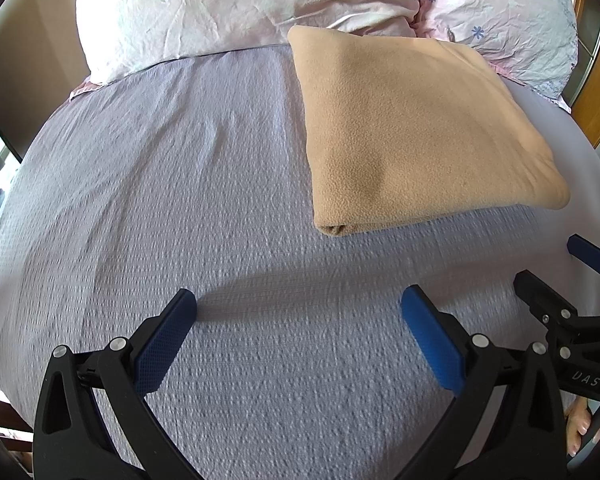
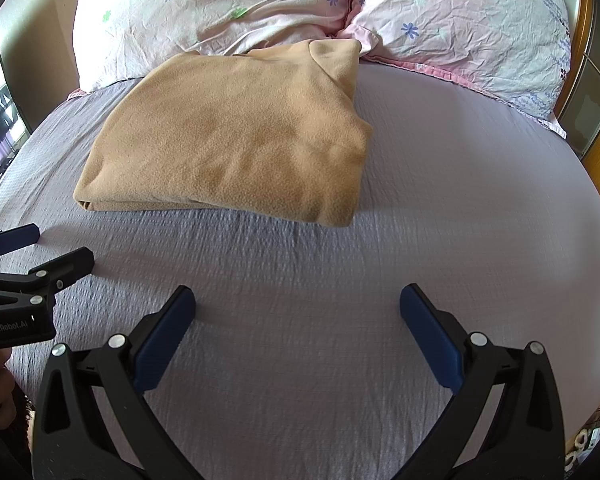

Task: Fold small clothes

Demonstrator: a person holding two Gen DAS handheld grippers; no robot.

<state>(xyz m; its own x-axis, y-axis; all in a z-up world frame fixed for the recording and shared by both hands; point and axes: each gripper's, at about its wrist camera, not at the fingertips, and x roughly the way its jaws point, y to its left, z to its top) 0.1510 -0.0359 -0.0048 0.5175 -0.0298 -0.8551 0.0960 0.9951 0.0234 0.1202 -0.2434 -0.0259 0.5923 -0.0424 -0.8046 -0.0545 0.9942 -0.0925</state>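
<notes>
A tan fleece garment (image 1: pixel 416 132) lies folded into a thick rectangle on the grey bedsheet (image 1: pixel 180 200), its far edge against the pillows. In the right wrist view it (image 2: pixel 236 140) sits ahead and left, collar end toward the pillows. My left gripper (image 1: pixel 298 308) is open and empty, hovering over bare sheet in front of the garment's near left corner. My right gripper (image 2: pixel 298 304) is open and empty over the sheet in front of the garment. Each gripper shows in the other's view: the right gripper (image 1: pixel 556 276) at far right, the left gripper (image 2: pixel 40 252) at far left.
Two pale floral pillows (image 2: pixel 220 8) (image 2: pixel 460 24) lie along the head of the bed. A wooden bed frame (image 2: pixel 596 92) runs along the right side. A wall (image 1: pixel 32 60) stands at the left. The grey sheet (image 2: pixel 460 200) stretches right of the garment.
</notes>
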